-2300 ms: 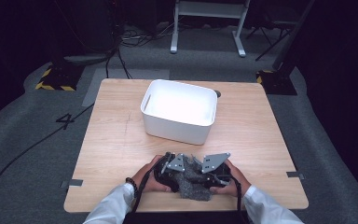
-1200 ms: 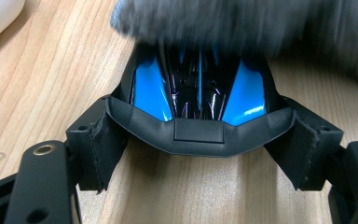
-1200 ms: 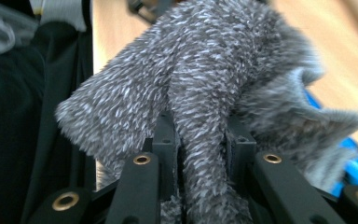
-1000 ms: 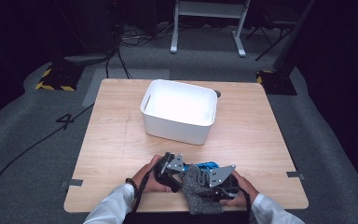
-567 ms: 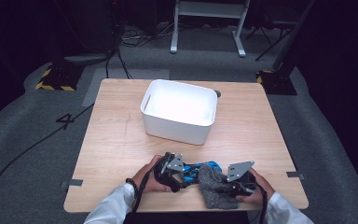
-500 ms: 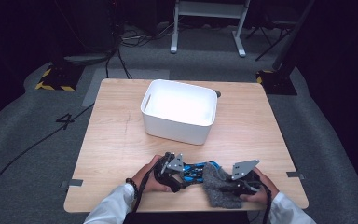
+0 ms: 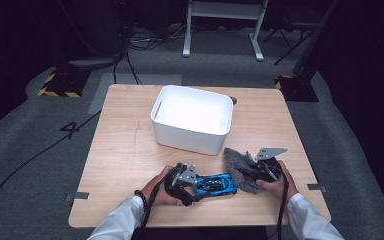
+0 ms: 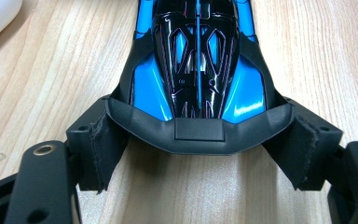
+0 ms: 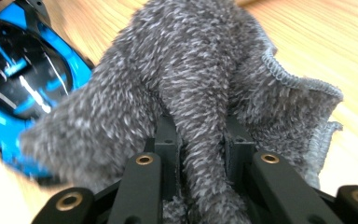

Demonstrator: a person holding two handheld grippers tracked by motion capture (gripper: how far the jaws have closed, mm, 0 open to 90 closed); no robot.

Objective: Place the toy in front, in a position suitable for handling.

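Observation:
A blue and black toy car [image 7: 215, 184] lies on the wooden table [image 7: 125, 150] near the front edge. My left gripper [image 7: 196, 185] is shut on the car's [image 8: 198, 70] rear end, its pads [image 8: 103, 144] pressing the black bumper from both sides. To the right, my right gripper [image 7: 252, 172] is shut on a fuzzy grey cloth [image 7: 241, 167]. In the right gripper view a fold of the cloth [image 9: 200, 93] is pinched between the jaws, and the car [image 9: 18, 84] lies just beyond its left edge.
A white empty bin [image 7: 192, 119] stands at the middle of the table, behind both grippers. Bare wood lies to the left and right of it. Cables and a stand's legs are on the dark floor beyond the table.
My right gripper has carried the grey cloth to the right, off the car, which now lies uncovered. The left gripper has stayed put on the car.

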